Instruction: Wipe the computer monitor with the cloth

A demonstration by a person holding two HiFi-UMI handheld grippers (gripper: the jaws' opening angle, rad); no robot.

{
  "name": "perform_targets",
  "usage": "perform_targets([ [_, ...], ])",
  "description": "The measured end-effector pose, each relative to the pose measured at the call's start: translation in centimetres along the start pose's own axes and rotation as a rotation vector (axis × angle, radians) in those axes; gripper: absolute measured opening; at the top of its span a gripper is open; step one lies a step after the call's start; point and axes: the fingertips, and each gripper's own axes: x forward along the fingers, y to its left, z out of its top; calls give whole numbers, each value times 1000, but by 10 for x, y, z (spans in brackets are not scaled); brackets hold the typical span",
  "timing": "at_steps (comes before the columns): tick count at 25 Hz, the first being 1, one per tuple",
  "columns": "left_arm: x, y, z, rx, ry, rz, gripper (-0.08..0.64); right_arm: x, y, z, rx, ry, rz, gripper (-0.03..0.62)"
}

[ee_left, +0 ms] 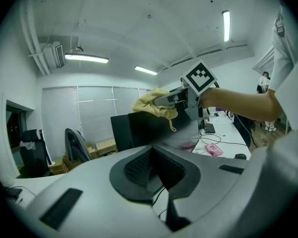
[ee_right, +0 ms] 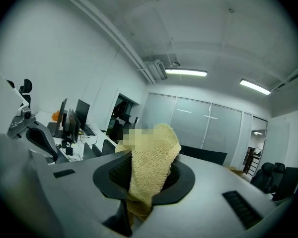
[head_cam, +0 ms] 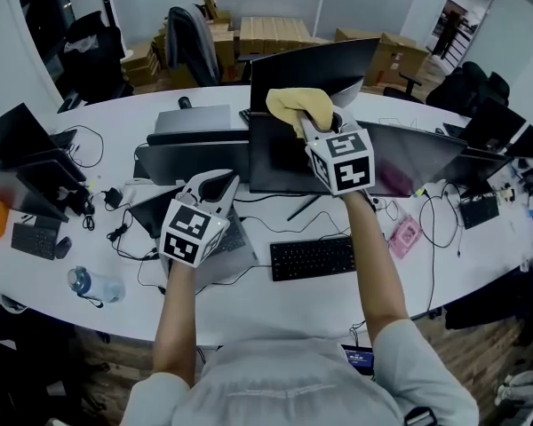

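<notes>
Black keyboard [head_cam: 312, 257] flat on white curved surface [head_cam: 240, 313]. Left gripper [head_cam: 215, 185] low over surface, jaws pressed together, nothing between them. Right gripper [head_cam: 313, 124] further out, up high, pinching yellow cloth [head_cam: 299, 105]: nubby terry, bunched, folds drooping. Cloth sits at top edge of dark, glossy, flat monitor [head_cam: 284, 162].

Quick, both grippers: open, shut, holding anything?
Left gripper: shut, nothing between its jaws.
Right gripper: shut on the yellow cloth, held at the top edge of the monitor.
</notes>
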Motion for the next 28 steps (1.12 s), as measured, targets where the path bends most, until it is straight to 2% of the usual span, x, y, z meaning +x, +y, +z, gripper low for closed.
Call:
perform_targets([
  [11, 24, -26, 23, 9, -13, -5, 18, -23, -43, -19, 38, 16, -20, 97],
  [28, 77, -96, 53, 32, -20, -42, 18, -78, -132, -60, 73, 49, -74, 97],
])
